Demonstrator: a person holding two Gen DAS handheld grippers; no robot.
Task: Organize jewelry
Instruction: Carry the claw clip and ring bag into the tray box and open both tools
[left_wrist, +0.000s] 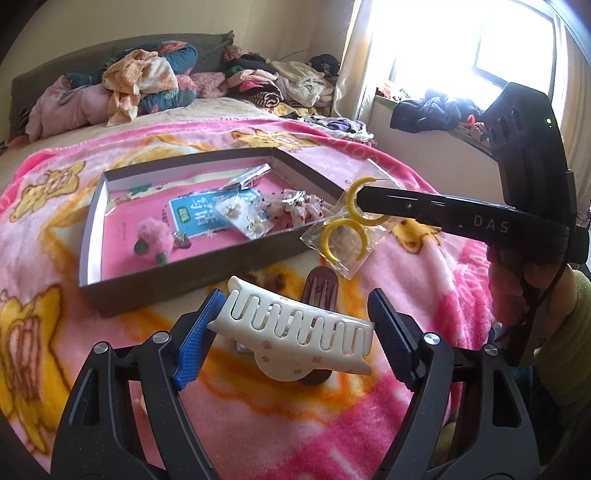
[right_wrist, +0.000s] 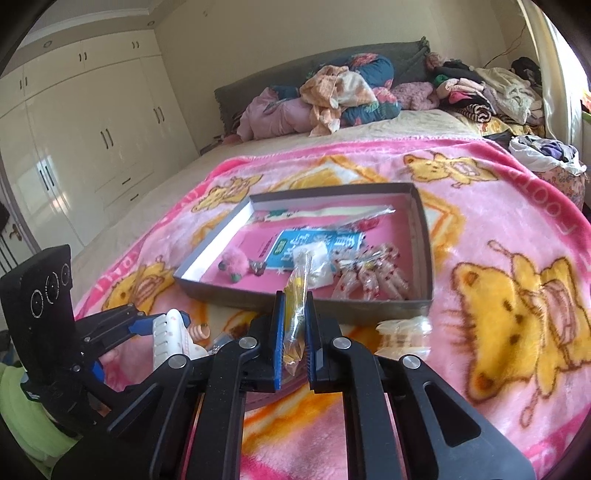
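Note:
A shallow grey box (left_wrist: 184, 275) with a pink floor lies on the pink blanket; it also shows in the right wrist view (right_wrist: 423, 236). My right gripper (right_wrist: 295, 325) is shut on a clear bag of yellow hoop earrings (left_wrist: 341, 236), holding it in the air by the box's near right corner; edge-on, the bag (right_wrist: 297, 295) sits between the blue pads. My left gripper (left_wrist: 291, 332) holds a white claw hair clip (left_wrist: 295, 325) between its blue pads, above the blanket in front of the box. The clip also shows in the right wrist view (right_wrist: 170, 334).
In the box lie a pink pompom (left_wrist: 155, 236), a blue card (left_wrist: 207, 214) and several small bagged pieces (left_wrist: 295, 206). A brown hair clip (left_wrist: 321, 291) lies on the blanket under the white one. Another clear bag (right_wrist: 404, 332) lies by the box. Clothes pile up at the bedhead (left_wrist: 147, 85).

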